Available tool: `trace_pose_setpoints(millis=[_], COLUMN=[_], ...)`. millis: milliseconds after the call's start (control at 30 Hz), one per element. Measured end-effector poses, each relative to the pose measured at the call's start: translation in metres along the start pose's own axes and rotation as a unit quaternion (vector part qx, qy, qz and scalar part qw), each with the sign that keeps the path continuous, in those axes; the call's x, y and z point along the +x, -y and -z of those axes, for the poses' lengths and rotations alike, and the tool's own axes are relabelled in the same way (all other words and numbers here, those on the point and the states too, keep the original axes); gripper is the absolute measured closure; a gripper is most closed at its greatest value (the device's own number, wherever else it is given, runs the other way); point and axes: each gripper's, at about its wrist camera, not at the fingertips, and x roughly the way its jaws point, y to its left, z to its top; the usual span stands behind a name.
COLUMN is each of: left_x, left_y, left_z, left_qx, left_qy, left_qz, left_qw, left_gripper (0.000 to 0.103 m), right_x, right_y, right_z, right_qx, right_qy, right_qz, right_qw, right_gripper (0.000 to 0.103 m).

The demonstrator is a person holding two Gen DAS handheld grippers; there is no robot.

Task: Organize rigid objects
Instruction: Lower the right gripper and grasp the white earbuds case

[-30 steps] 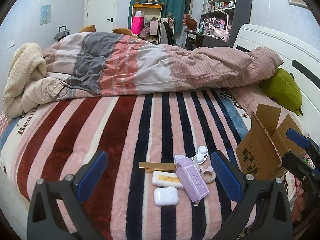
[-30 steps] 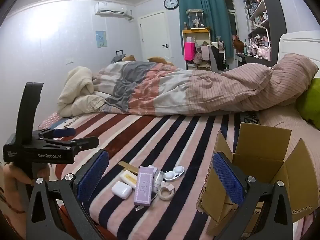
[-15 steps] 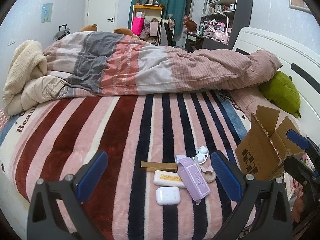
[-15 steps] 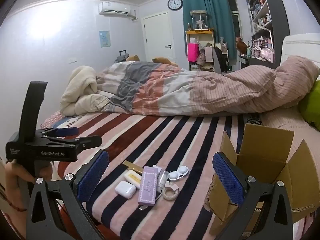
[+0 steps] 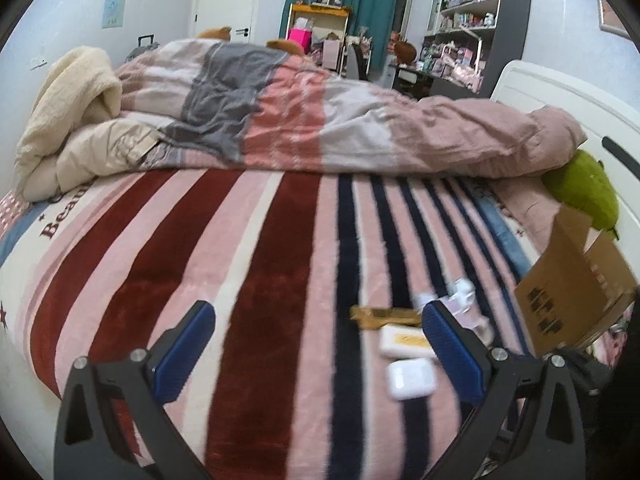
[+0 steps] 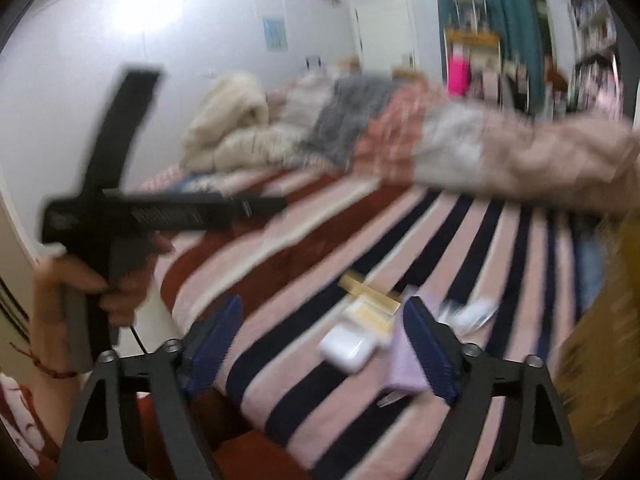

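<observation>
Task barely begun: small items, white earbud case (image 6: 349, 347) among them, all lay on bed (image 5: 256, 280) ahead of right tongs (image 6: 320, 344), jaws closing, nothing gripped. Left tongs (image 5: 316, 344) open, empty. Cardboard box (image 5: 576, 292) right of them, nothing visibly packed.

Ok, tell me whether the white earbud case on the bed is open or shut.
Shut. The white earbud case lies flat on the striped blanket with its lid down, beside the other small items; no earbuds show.
</observation>
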Motion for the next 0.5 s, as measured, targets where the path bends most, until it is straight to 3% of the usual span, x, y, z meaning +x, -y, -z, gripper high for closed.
trace_pose_setpoints(millis=[67, 167, 500], left_x=[0.008, 0.017, 0.032], left_y=[-0.011, -0.024, -0.041], left_z=[0.008, 0.015, 0.025], left_qx=[0.001, -0.003, -0.014], left_qy=[-0.006, -0.014, -0.019], left_qz=[-0.002, -0.003, 0.013], left_qw=[1.0000, 0.9999, 0.9996], left_gripper=[0.001, 0.001, 0.001], right_x=[0.026, 0.059, 0.110], right_y=[0.007, 0.015, 0.025], right_z=[0.015, 0.027, 0.027], right_qx=[0.026, 0.044, 0.064], right_qy=[-0.048, -0.084, -0.133], right_qz=[0.002, 0.025, 0.103], right_qw=[0.999, 0.995, 0.984], right_gripper=[0.037, 0.039, 0.038])
